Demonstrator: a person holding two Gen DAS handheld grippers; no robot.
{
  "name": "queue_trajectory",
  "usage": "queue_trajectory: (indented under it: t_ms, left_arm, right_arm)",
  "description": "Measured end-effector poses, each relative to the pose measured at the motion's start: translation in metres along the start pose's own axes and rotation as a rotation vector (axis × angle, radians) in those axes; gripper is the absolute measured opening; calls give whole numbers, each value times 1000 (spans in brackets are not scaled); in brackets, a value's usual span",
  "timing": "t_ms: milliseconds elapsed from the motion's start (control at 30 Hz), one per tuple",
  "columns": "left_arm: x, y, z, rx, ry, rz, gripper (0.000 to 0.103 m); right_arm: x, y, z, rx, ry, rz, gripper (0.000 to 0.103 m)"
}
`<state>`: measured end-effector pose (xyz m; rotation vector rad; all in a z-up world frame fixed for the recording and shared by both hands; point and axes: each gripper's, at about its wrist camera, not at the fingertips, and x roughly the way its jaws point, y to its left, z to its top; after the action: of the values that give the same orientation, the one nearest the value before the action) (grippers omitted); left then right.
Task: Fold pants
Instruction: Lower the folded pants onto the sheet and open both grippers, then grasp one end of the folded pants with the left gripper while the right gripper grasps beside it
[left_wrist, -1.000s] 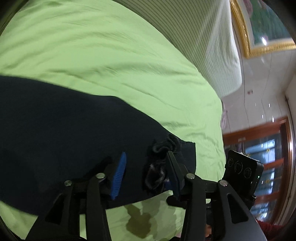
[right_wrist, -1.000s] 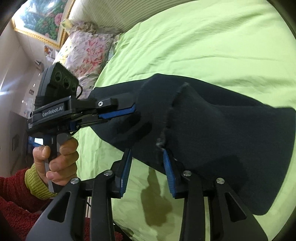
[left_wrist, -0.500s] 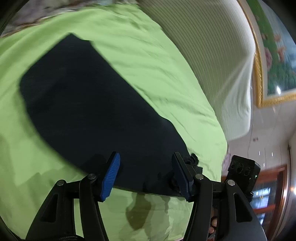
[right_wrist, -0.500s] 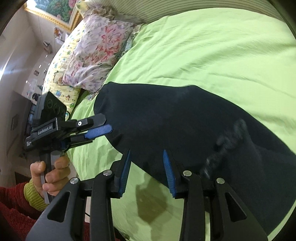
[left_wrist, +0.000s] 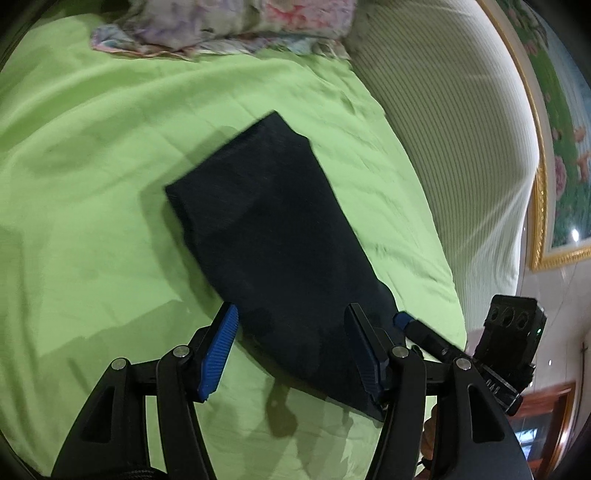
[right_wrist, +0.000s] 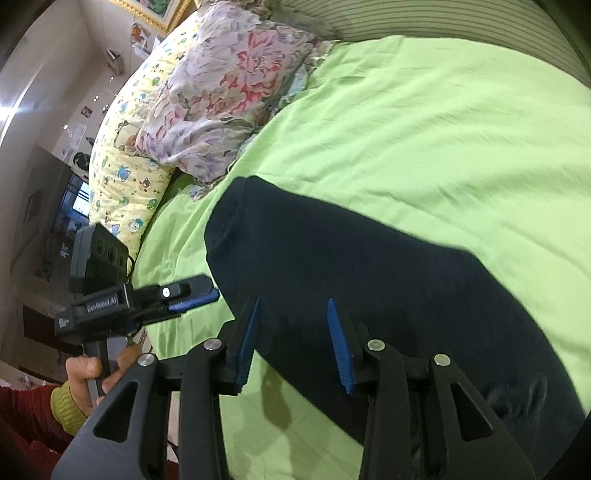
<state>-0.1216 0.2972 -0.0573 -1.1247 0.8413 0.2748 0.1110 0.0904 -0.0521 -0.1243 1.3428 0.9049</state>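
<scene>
1. The bed sheet (left_wrist: 92, 177), a lime-green cotton with soft creases, fills most of both views and gives a yielding surface under the cloth.
2. The pants (left_wrist: 280, 251) lie flat at the centre of the left wrist view as a long dark navy strip, apparently already doubled lengthwise. They look like soft, light knit that will drape and sag if lifted, so a pinch at the near end's corners seems the best hold.
3. A floral pillow (right_wrist: 229, 96) sits upper left in the right wrist view, with a ribbed cream headboard (left_wrist: 461, 129) at the right of the left view.
4. The left gripper (left_wrist: 291, 354) stands wide apart over the near end, clamping nothing.
5. The right gripper (right_wrist: 293, 345) is parting, its ribbed blue pads over the cloth without pressing on it.
</scene>
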Motion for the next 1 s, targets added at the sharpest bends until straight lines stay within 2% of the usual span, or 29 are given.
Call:
queue_trajectory:
  t_ms: [300, 467, 700, 1000]
  left_arm:
    - [1, 23, 12, -69, -30, -6, 60]
    - [-1, 36, 18, -106, -50, -10, 61]
    - [9, 50, 22, -155, -43, -13, 61]
    - [25, 54, 30, -178, -53, -31, 61]
  right_arm:
    - [29, 10, 53, -67, 28, -9, 46]
    - [60, 20, 81, -142, 83, -13, 50]
    - [107, 35, 101, -290, 181, -30, 50]
    - [143, 39, 109, -394, 291, 10, 49]
